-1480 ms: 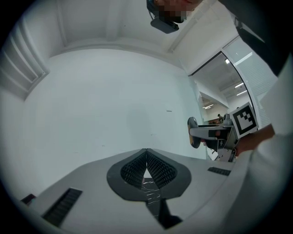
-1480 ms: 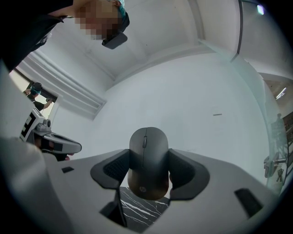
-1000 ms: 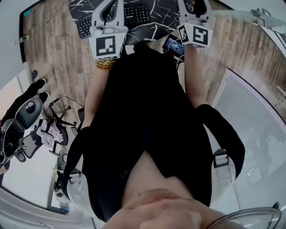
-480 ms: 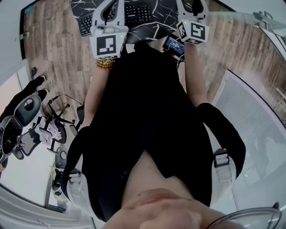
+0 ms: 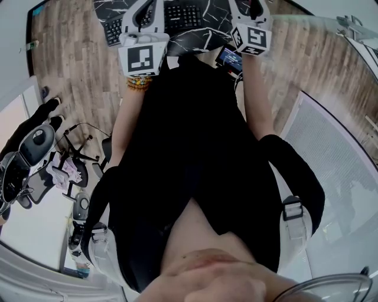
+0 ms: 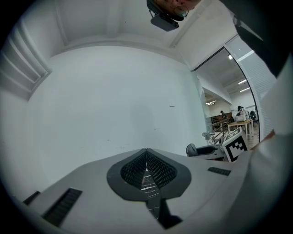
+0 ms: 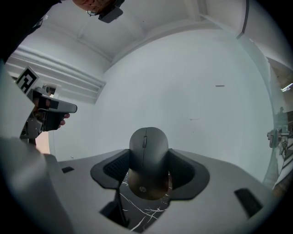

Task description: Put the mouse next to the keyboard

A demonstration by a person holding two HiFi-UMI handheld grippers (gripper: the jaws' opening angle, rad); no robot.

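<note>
1. Your right tool (image 7: 147, 170) was clenched on the dark grey rounded plastic mouse (image 7: 147, 153), lifted above the black white-veined mat (image 7: 143, 215).
2. Your left tool (image 6: 146, 170) was pressed together, empty, over the black keyboard (image 5: 181, 16) toward the wooden worktop's (image 5: 74, 59) far edge.

Keyboard (image 5: 180, 16) runs off the top edge — its middle hidden behind the left tool (image 5: 143, 15), apparently

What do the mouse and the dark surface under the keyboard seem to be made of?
The mouse looks like matte dark grey plastic: a smooth moulded shell with a soft, dull sheen. The dark surface is black with thin white veins, like marble. The pictures do not show whether it is real stone or a printed mat.
</note>
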